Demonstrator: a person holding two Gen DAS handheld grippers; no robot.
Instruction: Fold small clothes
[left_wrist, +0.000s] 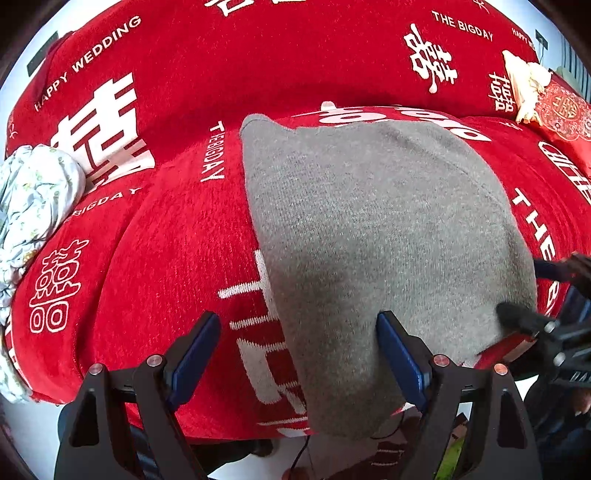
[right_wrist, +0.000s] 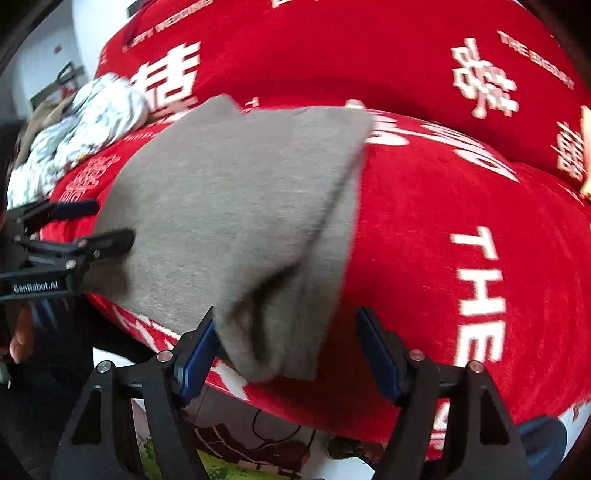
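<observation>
Daylight is washing over a sofa (left_wrist: 207, 229) wearing a red cover with white lettering (wedding slogans), and a pale wall (left_wrist: 22, 66) is showing behind the sofa.

Bright daylight, fisheye-warped edges, right view motion-blurred

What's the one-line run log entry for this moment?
step: folding | item: grey knit garment on red cover | left tongs: open | right tongs: open | hold: none

Black frames, blue-padded fingers (left_wrist: 197, 354), apparently copper-toned screws (left_wrist: 440, 360).
</observation>
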